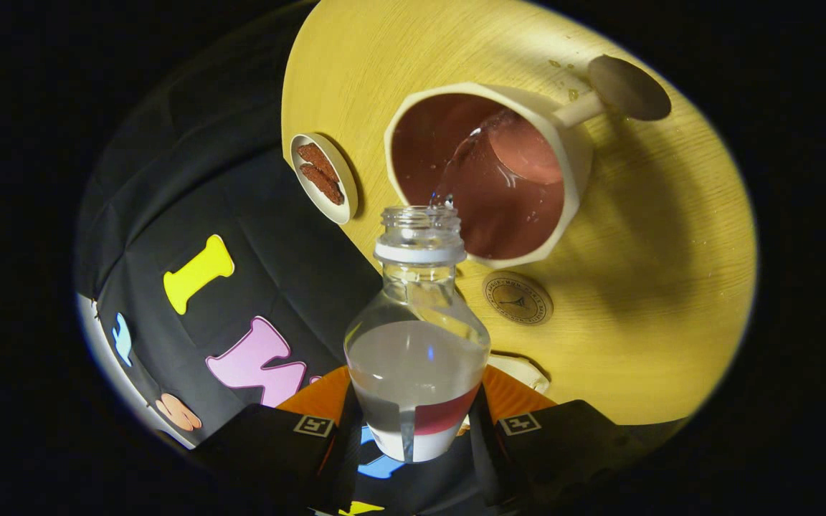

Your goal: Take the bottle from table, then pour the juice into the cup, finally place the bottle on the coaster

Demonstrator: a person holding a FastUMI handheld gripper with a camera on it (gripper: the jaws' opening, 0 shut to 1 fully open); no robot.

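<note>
- The gripper (pixel 413 430) is nearest, its two fingers (pixel 298 437) closed one on each side of the lower body of the bottle (pixel 416 358), so the bottle is pinched between them.
- The bottle is clear plastic with a white neck ring and no cap, and it carries a label with a red band where the fingers press it. It points straight ahead from the fingers, tilted with its open mouth toward the cup (pixel 488 172). Clear liquid fills its lower part.
- A thin stream of liquid (pixel 456 168) runs from the bottle's mouth into the cup just beyond it. The cup is pale outside and reddish-brown inside, with a straight handle sticking out on its far side.
- A round coaster (pixel 518 297) with a dark printed emblem lies flat on the table (pixel 657 287) beside the bottle's neck and just below the cup's rim, touching neither as far as can be told.
- A small round dish (pixel 323 179) holding two reddish-brown pieces sits near the table's edge, apart from the cup.
- A dark round disc (pixel 628 87) lies beyond the cup's handle, with a few drops on the wood near it.
- A pale object shows partly behind the bottle's body; what it is cannot be told.
- The table is round, light wood with visible grain, and black cloth (pixel 226 179) hangs behind it.
</note>
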